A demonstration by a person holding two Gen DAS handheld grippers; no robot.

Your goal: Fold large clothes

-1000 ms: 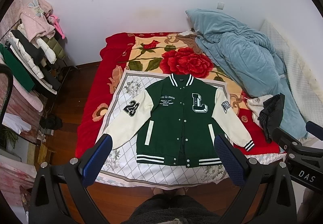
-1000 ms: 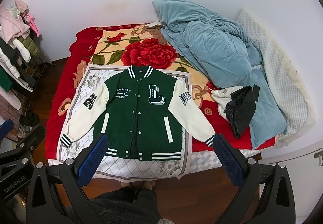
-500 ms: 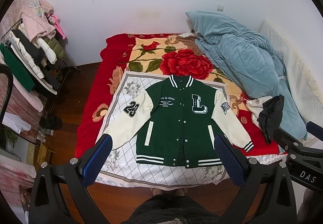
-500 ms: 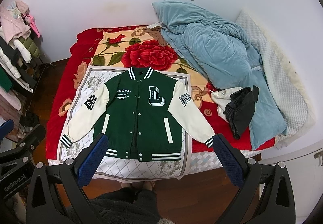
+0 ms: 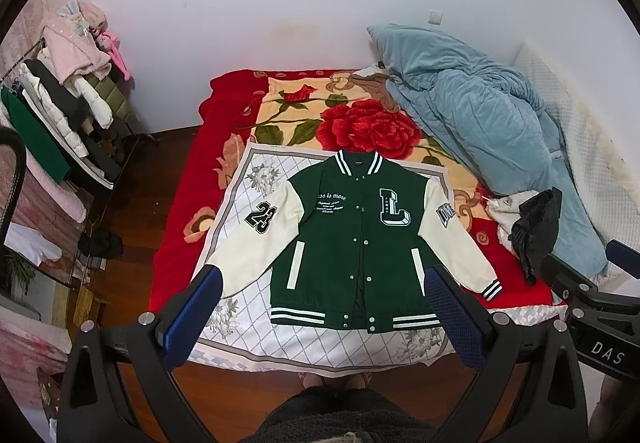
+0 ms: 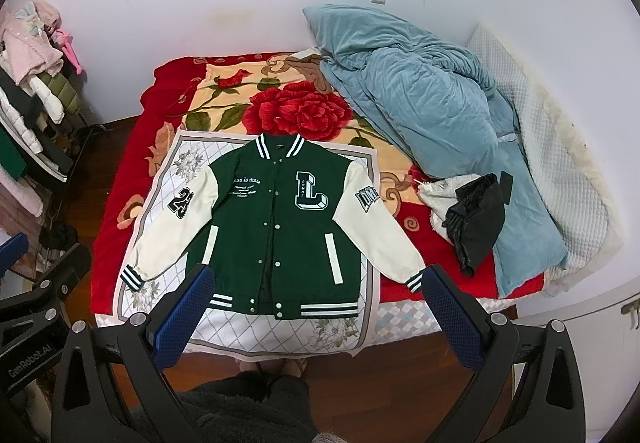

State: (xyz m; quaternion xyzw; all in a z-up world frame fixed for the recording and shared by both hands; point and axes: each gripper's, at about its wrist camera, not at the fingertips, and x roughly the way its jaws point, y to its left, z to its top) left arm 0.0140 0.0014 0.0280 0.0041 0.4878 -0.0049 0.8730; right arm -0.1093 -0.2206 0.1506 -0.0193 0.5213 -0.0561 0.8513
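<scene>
We hold both tools high above the near edge of the bed, which suits a first survey: the whole garment sits in sight before any fold is chosen. The bed carries a plush red blanket with a large rose print, and a rumpled blue quilt is heaped along its right side, well apart from the work. A thin white cloth with a lattice and flower pattern lies over the near part, giving a smooth base. On it rests the varsity jacket, front up, snapped shut, collar toward the far wall, sleeves angled outward (a good starting layout, we judge). Its body is dense green felt-like fabric, the sleeves cream and smoother, the hem and cuffs ribbed in stripes. The right cuff reaches off the cloth onto the red blanket. The left gripper and right gripper hover with their blue textured fingers spread wide, holding nothing.
</scene>
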